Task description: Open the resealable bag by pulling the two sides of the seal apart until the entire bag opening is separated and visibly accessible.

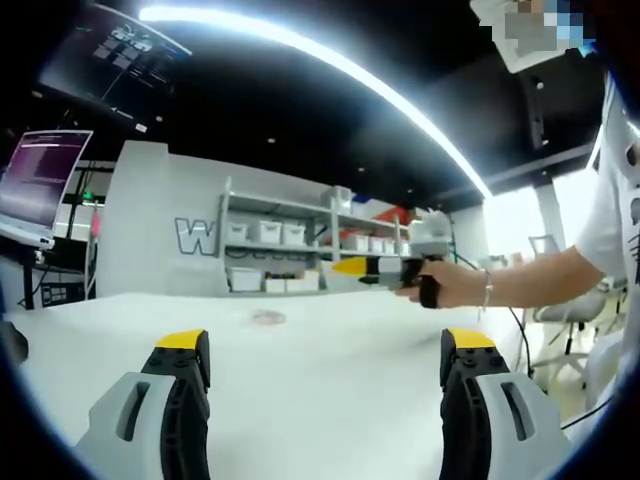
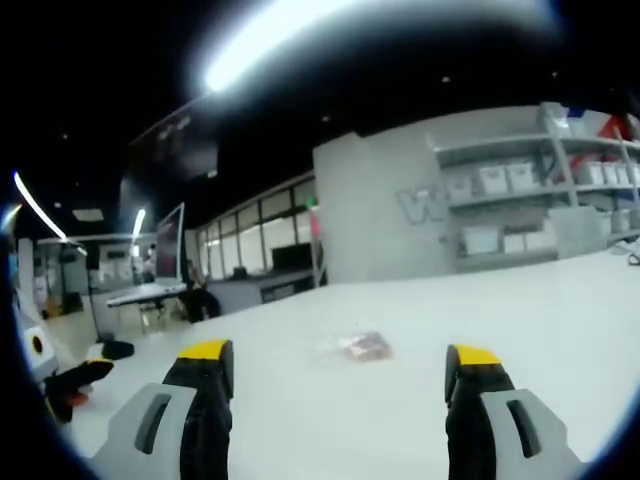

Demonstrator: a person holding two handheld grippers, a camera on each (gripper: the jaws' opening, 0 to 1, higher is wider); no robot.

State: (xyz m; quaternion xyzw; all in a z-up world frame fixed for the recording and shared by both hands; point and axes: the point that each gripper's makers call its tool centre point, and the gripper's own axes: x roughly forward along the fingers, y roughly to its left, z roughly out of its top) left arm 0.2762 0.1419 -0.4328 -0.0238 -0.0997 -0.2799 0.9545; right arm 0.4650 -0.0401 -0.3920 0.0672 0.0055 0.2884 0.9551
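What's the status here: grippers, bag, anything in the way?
Both grippers open, holding nothing: left, right. Bag flat on the white table, untouched. Nothing in the way.

Count, both views:

- Resealable bag (image 2: 360,346): 1, small and clear, flat on the white table (image 2: 520,320); seen far off as a faint patch in the left gripper view (image 1: 267,318).
- Table: 1.
- Grippers: 2. Left gripper (image 1: 325,350), two yellow-tipped jaws standing apart. Right gripper (image 2: 340,365), same; it also enters the left gripper view at far right (image 1: 345,267), held by one hand (image 1: 440,285).
- Shelf unit (image 1: 290,240) with white bins: 1; bin count not readable.
- Monitors: 1 at far left (image 1: 40,180).
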